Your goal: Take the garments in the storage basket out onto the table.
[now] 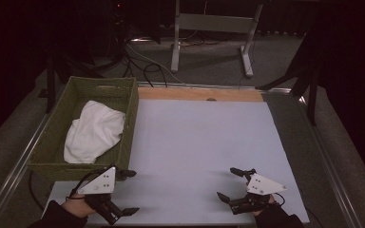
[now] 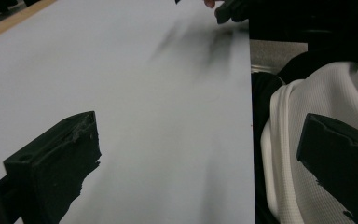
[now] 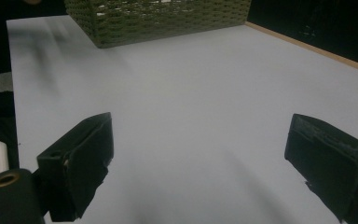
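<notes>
White cloth, one piece and without readable writing, lies crumpled inside the single green woven basket at the table's left side. Two grippers hover near the front edge: the left gripper just beside the basket, jaws spread and empty; the right gripper well apart, likewise released.

One basket, one white cloth, two grippers.

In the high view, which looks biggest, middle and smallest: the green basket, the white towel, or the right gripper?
1. green basket
2. white towel, lying inside the basket
3. right gripper, though it sits nearer the camera, so it looks larger than it would farther back
</notes>
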`<state>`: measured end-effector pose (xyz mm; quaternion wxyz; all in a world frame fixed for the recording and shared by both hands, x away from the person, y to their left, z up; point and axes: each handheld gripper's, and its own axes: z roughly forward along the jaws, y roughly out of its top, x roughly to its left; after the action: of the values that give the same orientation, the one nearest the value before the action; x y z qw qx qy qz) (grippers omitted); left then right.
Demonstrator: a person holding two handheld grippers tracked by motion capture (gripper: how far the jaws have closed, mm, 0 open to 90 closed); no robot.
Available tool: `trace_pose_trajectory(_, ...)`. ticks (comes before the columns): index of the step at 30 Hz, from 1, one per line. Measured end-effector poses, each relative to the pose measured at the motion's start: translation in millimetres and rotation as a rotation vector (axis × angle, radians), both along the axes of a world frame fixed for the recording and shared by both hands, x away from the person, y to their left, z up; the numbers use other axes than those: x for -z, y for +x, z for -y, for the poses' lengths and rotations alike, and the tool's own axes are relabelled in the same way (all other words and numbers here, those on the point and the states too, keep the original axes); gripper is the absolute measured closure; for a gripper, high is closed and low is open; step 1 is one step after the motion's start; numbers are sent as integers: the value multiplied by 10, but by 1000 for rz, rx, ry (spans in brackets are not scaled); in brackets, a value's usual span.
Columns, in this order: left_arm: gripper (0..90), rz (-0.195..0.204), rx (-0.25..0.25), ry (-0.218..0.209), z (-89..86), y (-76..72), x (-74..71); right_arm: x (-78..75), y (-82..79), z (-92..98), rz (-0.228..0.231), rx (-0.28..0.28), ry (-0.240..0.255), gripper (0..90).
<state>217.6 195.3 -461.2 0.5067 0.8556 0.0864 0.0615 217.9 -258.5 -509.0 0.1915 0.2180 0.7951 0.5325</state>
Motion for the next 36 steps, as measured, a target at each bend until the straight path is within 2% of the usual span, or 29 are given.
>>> trace_pose_trajectory(10,2,11,-15,-11,-107,57,-203,-13,5,16,-1,2,14,80)
trace_pose_trajectory(15,2,-1,-32,-26,-179,111,-287,-18,1,17,-2,4,16,80)
trace_pose_trajectory(23,2,17,-61,-3,-269,204,-438,-19,6,21,-1,9,30,80)
trace_pose_trajectory(36,1,27,-133,-13,-468,475,-707,-21,8,25,-1,16,31,81)
